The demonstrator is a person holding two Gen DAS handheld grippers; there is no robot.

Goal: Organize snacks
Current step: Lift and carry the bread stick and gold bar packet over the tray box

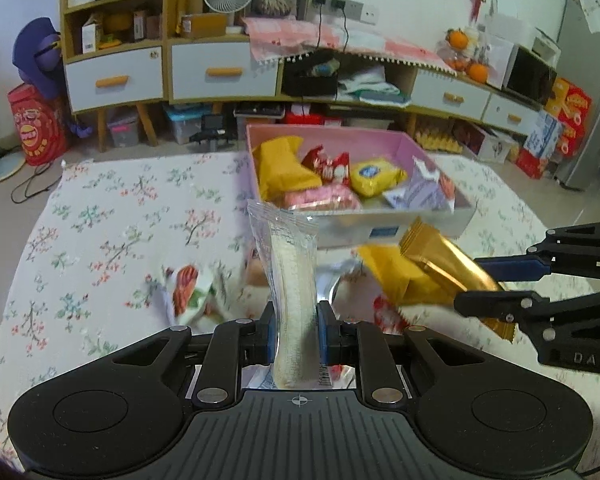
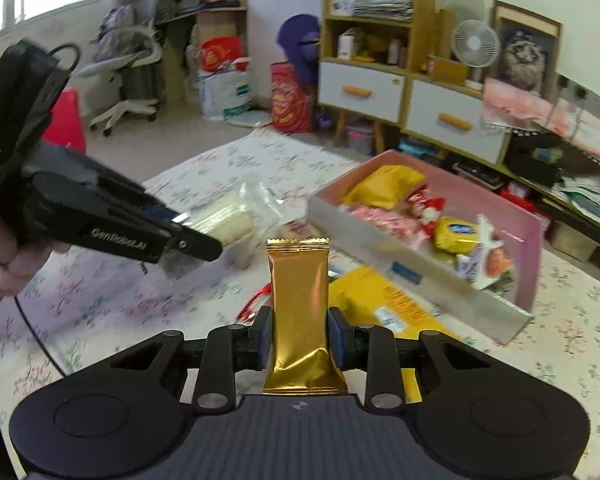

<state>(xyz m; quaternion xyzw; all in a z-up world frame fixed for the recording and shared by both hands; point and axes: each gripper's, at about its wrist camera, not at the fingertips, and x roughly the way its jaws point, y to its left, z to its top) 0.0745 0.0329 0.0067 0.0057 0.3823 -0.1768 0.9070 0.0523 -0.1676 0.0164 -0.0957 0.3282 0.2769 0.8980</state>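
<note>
Both clamped: left gripper (image 1: pixel 296 326) pinches clear packet (image 1: pixel 288 280), right gripper (image 2: pixel 300 338) gold packet (image 2: pixel 298 300).

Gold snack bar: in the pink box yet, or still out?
Out. The gold snack bar is clamped in the right tongs, off the table and short of the pink box, which already holds several packets.
</note>
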